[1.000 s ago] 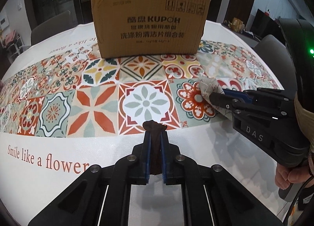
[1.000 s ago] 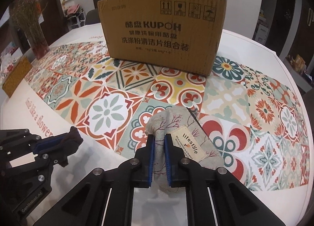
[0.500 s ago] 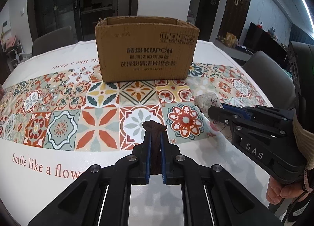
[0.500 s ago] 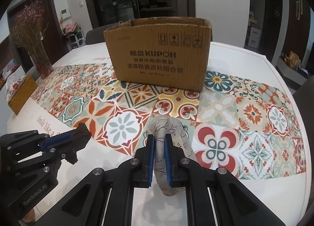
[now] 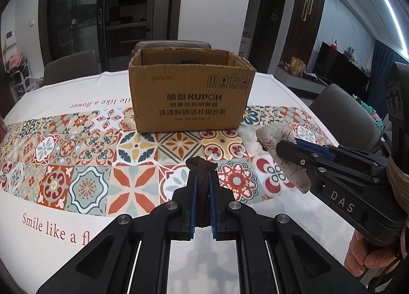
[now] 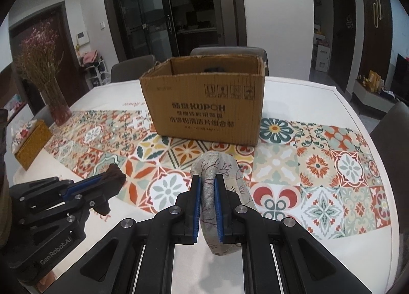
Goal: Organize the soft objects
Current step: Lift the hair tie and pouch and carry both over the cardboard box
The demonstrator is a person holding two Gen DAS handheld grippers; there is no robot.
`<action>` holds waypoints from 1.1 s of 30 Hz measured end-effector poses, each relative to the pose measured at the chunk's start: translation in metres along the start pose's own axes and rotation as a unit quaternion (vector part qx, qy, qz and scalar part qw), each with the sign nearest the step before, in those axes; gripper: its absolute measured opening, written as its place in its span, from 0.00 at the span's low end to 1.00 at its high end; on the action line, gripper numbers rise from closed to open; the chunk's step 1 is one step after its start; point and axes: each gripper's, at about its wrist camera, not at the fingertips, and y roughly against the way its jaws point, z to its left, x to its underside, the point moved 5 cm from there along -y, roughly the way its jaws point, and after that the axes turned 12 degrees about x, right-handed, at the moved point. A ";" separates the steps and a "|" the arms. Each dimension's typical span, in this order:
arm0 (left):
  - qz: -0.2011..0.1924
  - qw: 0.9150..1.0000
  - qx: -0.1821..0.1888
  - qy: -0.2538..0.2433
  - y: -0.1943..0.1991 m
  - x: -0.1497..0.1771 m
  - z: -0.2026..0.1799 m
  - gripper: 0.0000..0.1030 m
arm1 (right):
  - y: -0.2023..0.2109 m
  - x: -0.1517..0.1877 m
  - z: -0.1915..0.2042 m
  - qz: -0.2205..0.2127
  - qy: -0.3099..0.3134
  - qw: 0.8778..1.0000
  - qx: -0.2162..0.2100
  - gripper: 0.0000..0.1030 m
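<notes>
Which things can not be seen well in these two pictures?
- Contents of the cardboard box: both views show only a dark shape; the front wall hides the rest.
- Brown cloth, left view: lower part hidden between the left gripper pads.
- Beige printed cloth, right view: its middle covered by the right gripper.

Both grippers raised above tablecloth since a second ago, views tilted upward. Cardboard box now seen lower and farther in both views; its open top and inner walls exposed, dark item glimpsed inside. Brown cloth lifted with left gripper. Beige printed pouch carried clear of table by right gripper, now hanging below pads; "lifestyle" label turned out of sight. More of room brought into view.
</notes>
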 end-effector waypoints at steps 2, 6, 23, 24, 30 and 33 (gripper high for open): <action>-0.006 1.000 0.000 -0.001 0.003 -0.006 0.001 0.10 | 0.004 -0.006 0.001 -0.007 -0.003 1.000 0.000 0.11; -0.021 1.000 0.001 -0.005 0.010 -0.016 0.002 0.10 | 0.012 -0.017 0.005 -0.021 -0.005 1.000 0.001 0.11; -0.067 0.997 0.013 -0.023 0.036 -0.063 0.003 0.10 | 0.048 -0.063 0.012 -0.078 -0.023 0.997 -0.003 0.11; -0.070 0.997 0.013 -0.024 0.037 -0.066 0.003 0.10 | 0.049 -0.065 0.012 -0.080 -0.023 0.996 -0.003 0.11; -0.086 0.996 0.015 -0.032 0.045 -0.085 0.003 0.10 | 0.059 -0.082 0.014 -0.098 -0.025 0.995 -0.002 0.11; -0.093 0.995 0.015 -0.036 0.048 -0.095 0.003 0.10 | 0.062 -0.092 0.014 -0.105 -0.027 0.994 -0.002 0.11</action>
